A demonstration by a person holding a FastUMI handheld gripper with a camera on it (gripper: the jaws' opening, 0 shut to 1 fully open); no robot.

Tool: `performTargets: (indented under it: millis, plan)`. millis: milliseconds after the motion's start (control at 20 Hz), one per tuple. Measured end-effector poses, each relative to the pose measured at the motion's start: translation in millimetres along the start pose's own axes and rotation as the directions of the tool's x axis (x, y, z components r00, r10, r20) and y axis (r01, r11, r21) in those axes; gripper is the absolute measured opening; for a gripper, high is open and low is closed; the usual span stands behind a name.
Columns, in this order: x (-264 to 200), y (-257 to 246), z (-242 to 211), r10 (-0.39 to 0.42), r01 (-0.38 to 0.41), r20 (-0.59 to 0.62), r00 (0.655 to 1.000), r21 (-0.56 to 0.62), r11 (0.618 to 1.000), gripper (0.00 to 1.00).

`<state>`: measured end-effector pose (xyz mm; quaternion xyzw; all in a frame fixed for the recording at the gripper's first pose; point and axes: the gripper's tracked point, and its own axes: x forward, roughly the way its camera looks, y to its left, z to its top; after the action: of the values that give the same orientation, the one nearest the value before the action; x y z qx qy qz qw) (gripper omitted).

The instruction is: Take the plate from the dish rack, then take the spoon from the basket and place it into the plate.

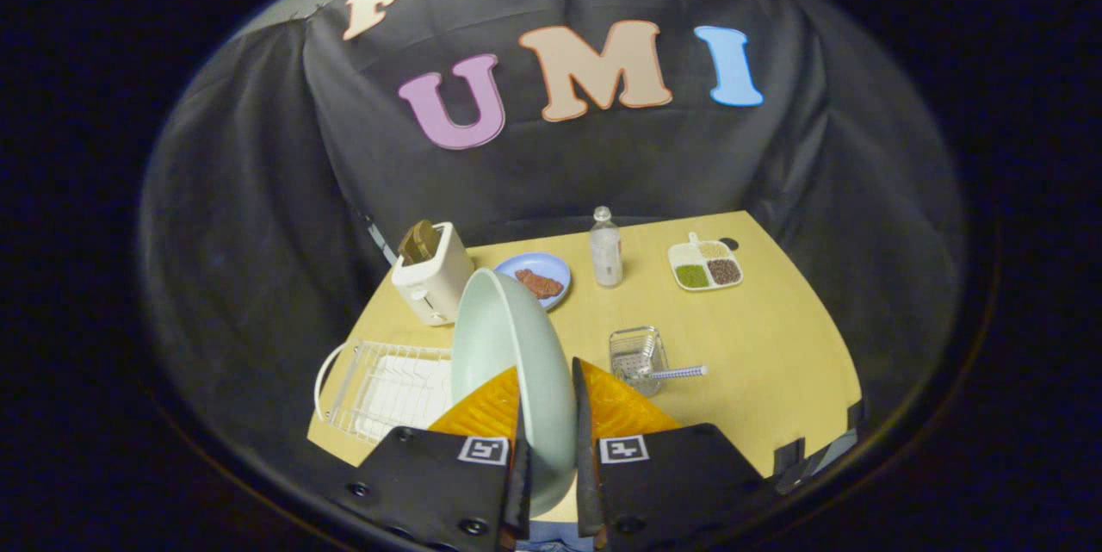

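Plate [508, 354] is pale green and held on edge, rim clamped between both fingers of the tool [551, 457], up above the surface [758, 362]. So it's out of the white wire rack [379, 384], which sits just left of the plate. Spoon [676, 373] is next, I'd say: its striped handle pokes out of the little wire basket [635, 356], right of the plate, pointing further right.

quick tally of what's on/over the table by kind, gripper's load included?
Plates: 2, pale green plate pinched on edge between the gripper fingers, blue plate with brown food
Divided tray: 1
Bottle: 1
Toaster: 1
Dish rack: 1
Basket: 1
Spoon: 1, handle poking out of the basket
Total: 8
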<state>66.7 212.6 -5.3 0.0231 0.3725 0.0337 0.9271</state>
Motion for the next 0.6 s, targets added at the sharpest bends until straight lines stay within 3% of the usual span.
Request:
performTargets:
  millis: [200,350,600]
  plan:
    - [-14,-72,-37,0.08,-0.076,-0.015,0.997,0.173,0.982,0.24]
    - [-12,-123,-71,0.074,-0.07,-0.011,0.997,0.239,0.969,0.24]
    - [9,-163,-130,0.128,-0.106,-0.032,0.991,0.389,0.915,0.24]
